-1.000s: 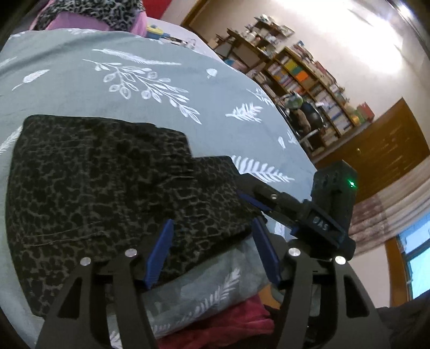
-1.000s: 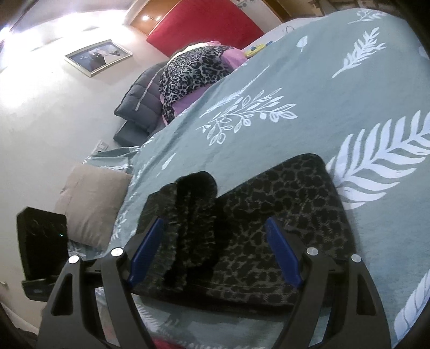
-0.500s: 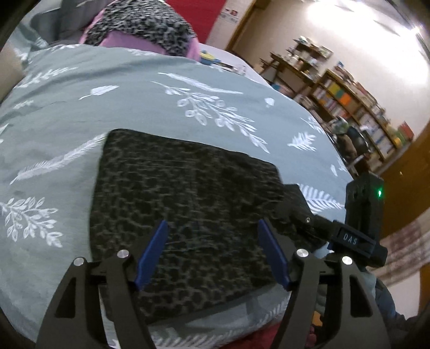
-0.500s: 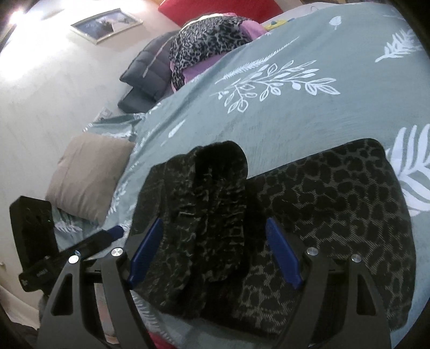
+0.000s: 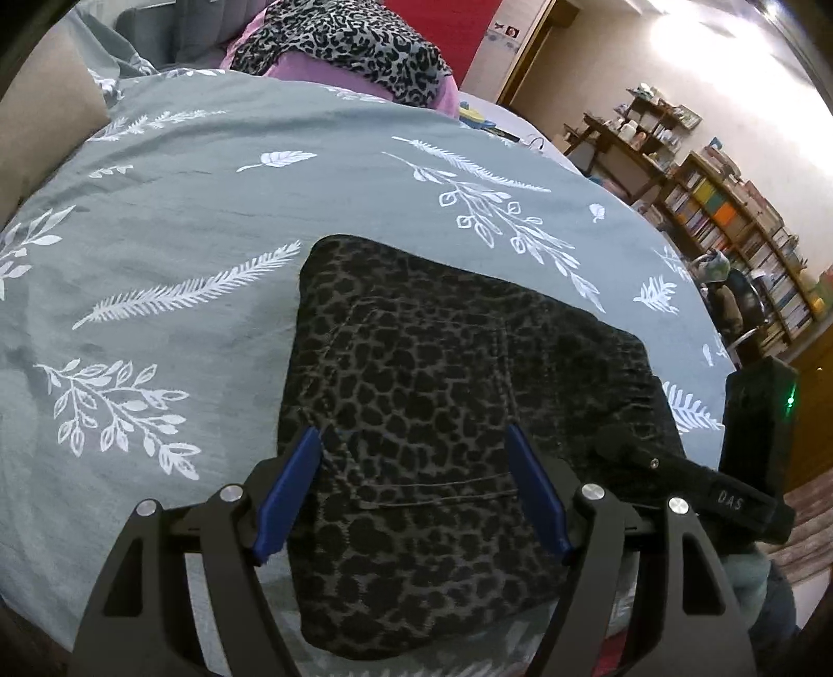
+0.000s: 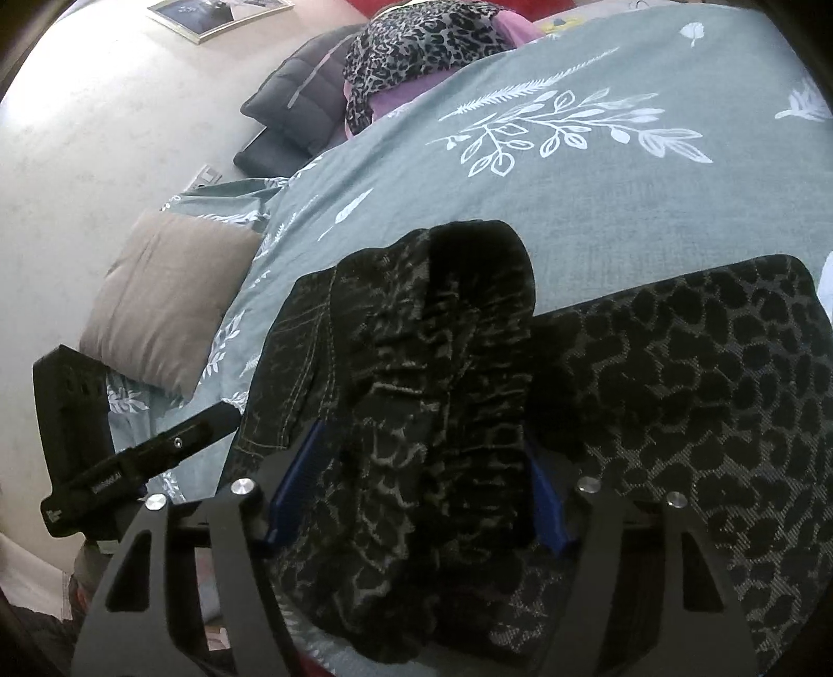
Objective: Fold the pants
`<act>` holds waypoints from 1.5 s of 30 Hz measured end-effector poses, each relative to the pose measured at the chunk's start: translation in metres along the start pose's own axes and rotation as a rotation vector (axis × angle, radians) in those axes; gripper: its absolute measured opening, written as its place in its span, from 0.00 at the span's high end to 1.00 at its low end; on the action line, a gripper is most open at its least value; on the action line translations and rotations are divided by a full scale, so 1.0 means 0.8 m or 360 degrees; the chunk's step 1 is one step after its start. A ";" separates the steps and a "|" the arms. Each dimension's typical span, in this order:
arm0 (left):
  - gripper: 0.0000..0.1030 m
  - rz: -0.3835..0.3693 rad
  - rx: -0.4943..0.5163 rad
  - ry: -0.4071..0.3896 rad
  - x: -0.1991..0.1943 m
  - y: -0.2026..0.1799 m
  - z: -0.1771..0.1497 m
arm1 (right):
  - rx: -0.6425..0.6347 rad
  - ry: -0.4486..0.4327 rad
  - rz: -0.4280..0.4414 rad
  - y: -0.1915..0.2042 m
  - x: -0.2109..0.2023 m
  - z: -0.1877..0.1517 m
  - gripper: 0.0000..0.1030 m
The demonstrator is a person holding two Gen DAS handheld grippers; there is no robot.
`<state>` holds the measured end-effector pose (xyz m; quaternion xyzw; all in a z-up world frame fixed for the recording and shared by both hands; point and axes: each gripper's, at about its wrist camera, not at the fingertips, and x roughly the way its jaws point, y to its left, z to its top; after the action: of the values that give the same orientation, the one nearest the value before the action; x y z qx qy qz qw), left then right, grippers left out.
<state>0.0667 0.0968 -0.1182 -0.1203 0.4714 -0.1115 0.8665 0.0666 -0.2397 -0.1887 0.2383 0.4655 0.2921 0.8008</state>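
Note:
The dark leopard-print pants [image 5: 442, 396] lie folded into a rectangle on the grey leaf-print bedspread [image 5: 218, 218]. My left gripper [image 5: 411, 494] is open and empty, its blue-padded fingers [image 5: 291, 484] astride the near part of the pants. In the right wrist view the pants [image 6: 677, 396] lie flat at right, and their gathered waistband end [image 6: 447, 364] is bunched up between the fingers of my right gripper [image 6: 416, 494], which stands open around it. The right gripper also shows at the right edge of the left wrist view [image 5: 729, 494].
A pile of leopard and pink clothes [image 5: 354, 47] lies at the far end of the bed. A beige cushion [image 6: 166, 297] and a dark padded jacket [image 6: 302, 104] lie off the bed's left side. Bookshelves [image 5: 739, 234] stand at right.
Both grippers have moved in lower over the pants. The bunched waistband now fills the space between my right fingers. My left view has swung left, with the pants centred.

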 end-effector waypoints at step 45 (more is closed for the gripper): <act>0.21 0.0068 0.0254 0.0115 0.058 -0.064 -0.006 | 0.0075 -0.0548 -0.0570 -0.078 -0.179 0.001 0.60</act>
<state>0.0832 0.0336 -0.1413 -0.0366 0.4943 -0.1344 0.8580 0.0256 -0.3832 -0.1420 0.2169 0.3638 0.0897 0.9014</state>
